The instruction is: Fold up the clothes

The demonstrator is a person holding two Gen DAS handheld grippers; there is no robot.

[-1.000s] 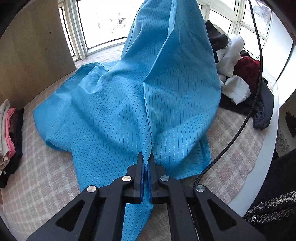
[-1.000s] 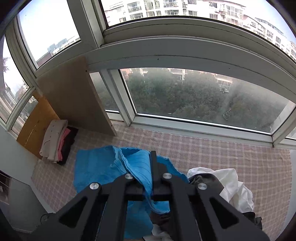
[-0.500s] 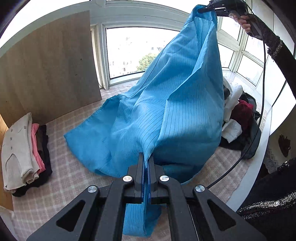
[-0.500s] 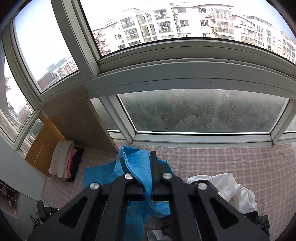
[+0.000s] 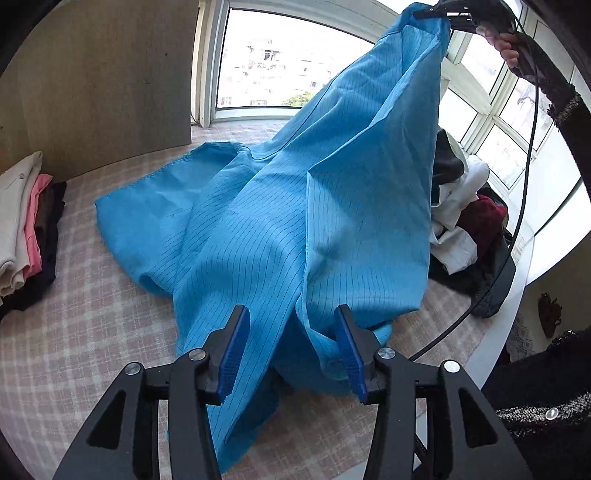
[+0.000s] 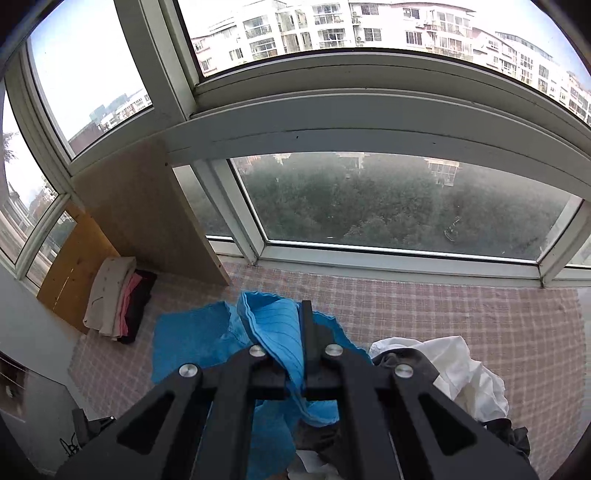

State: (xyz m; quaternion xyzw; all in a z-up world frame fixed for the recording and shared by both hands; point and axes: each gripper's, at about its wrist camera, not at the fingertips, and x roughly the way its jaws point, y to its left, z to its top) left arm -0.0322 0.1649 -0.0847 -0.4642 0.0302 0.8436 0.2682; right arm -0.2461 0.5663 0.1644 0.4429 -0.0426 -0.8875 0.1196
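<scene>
Holding the blue garment (image 5: 288, 206) high by one corner, your right gripper (image 6: 302, 347) has its fingers closed tight on a bunched fold of the fabric; in the left wrist view that gripper (image 5: 439, 13) appears at the top right, with the cloth hanging down from it in a long slope.

Your left gripper (image 5: 291, 350) has its fingers spread wide. The blue pads (image 5: 234, 354) stand on either side of a hanging seam of the garment, and neither pad presses the cloth. Whether the cloth brushes the right-hand pad cannot be told.

Location of the garment: its lower part lies spread on the checked cloth (image 5: 81, 332) that covers the counter, and its upper part is lifted clear. The fabric is blue with thin dark stripes. In the right wrist view the garment (image 6: 192, 339) lies below the gripper, between the two piles.

Other items on the counter:
- A stack of folded clothes (image 5: 26, 225) sits at the left, apart from the garment, beside a wooden board (image 5: 96, 81) leaning against the window (image 5: 280, 62). The stack shows beige, pink and dark layers.
- A loose heap of unfolded clothes (image 5: 465, 225) lies at the right, partly hidden behind the raised garment. It shows white, dark red and black pieces.
- A black cable (image 5: 517, 206) runs down in front of that heap.
</scene>
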